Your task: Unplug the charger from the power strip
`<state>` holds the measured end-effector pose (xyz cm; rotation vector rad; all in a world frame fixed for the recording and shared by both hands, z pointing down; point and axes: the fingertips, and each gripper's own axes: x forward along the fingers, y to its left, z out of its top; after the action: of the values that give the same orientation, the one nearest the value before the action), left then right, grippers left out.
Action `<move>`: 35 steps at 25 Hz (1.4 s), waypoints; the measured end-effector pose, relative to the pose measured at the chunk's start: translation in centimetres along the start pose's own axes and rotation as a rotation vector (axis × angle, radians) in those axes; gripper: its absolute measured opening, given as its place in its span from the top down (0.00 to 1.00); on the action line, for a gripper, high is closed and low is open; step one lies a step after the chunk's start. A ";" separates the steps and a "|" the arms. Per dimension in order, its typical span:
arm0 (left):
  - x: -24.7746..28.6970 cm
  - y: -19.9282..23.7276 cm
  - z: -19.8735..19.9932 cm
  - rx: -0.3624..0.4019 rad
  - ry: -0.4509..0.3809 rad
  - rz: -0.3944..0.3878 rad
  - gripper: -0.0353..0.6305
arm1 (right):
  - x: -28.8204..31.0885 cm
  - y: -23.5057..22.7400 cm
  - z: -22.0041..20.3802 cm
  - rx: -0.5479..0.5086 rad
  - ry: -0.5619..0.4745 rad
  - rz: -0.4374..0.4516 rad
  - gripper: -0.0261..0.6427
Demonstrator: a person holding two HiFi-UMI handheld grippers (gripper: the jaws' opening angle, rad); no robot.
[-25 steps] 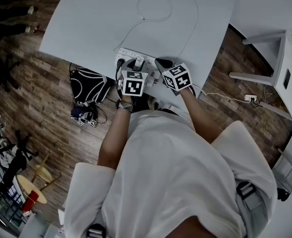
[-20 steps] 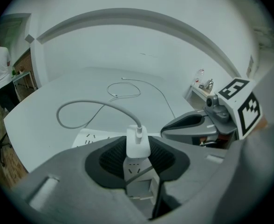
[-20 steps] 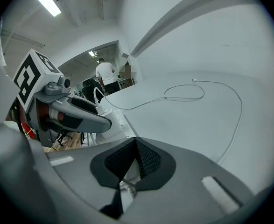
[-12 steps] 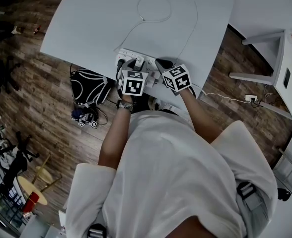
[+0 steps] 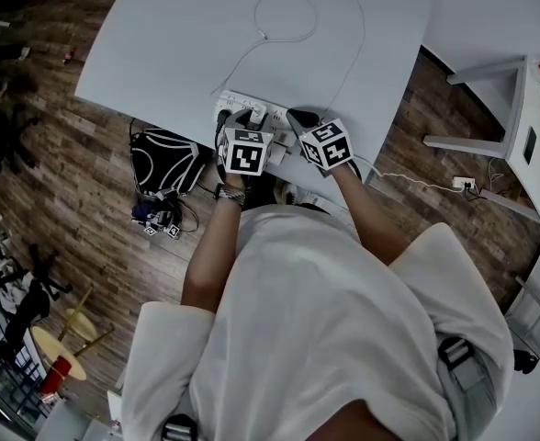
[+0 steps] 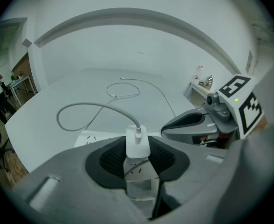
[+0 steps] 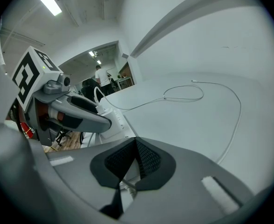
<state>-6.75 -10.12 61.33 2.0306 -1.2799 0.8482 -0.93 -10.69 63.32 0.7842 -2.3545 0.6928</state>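
A white power strip [image 5: 236, 107] lies at the near edge of the white table [image 5: 178, 35]. A white charger [image 6: 137, 145] stands plugged into it, its white cable [image 6: 83, 108] looping away over the tabletop. My left gripper [image 6: 137, 154] is shut on the charger, a dark pad pressing each side. In the head view the left gripper [image 5: 249, 119] is over the strip. My right gripper [image 7: 136, 149] is shut, tips touching, nothing clearly gripped. In the head view the right gripper [image 5: 296, 118] sits at the strip's right end, beside the left one.
The cable [image 5: 285, 15] coils at the table's far middle. A black bag [image 5: 164, 159] and small gear lie on the wooden floor left of me. White furniture [image 5: 518, 108] stands at the right. People [image 7: 101, 76] stand far back.
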 end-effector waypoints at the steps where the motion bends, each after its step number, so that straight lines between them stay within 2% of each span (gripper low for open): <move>1: -0.1 0.1 -0.1 -0.013 0.000 -0.001 0.74 | 0.0 0.0 0.0 -0.003 -0.003 -0.002 0.96; 5: -0.1 0.0 -0.1 -0.072 -0.016 -0.018 0.73 | 0.0 0.0 -0.1 -0.002 -0.012 -0.001 0.96; 8: -0.1 -0.1 -0.1 -0.082 -0.018 -0.026 0.73 | -0.1 -0.1 -0.1 0.001 -0.014 0.006 0.96; 14: 0.0 -0.1 0.1 0.012 -0.008 0.010 0.74 | 0.0 0.0 -0.1 -0.007 -0.011 0.007 0.96; 19: 0.0 -0.2 0.2 0.029 -0.003 0.024 0.74 | -0.2 0.0 0.0 -0.010 -0.010 0.011 0.96; 28: -0.1 0.0 0.1 -0.086 -0.001 -0.011 0.73 | -0.1 -0.1 0.0 -0.009 -0.013 0.013 0.96; 35: -0.2 0.1 0.1 -0.124 -0.017 -0.028 0.73 | -0.1 0.0 0.0 -0.005 -0.016 0.015 0.96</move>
<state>-6.88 -10.15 61.15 1.9571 -1.2778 0.7218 -0.89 -10.65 63.29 0.7730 -2.3781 0.6889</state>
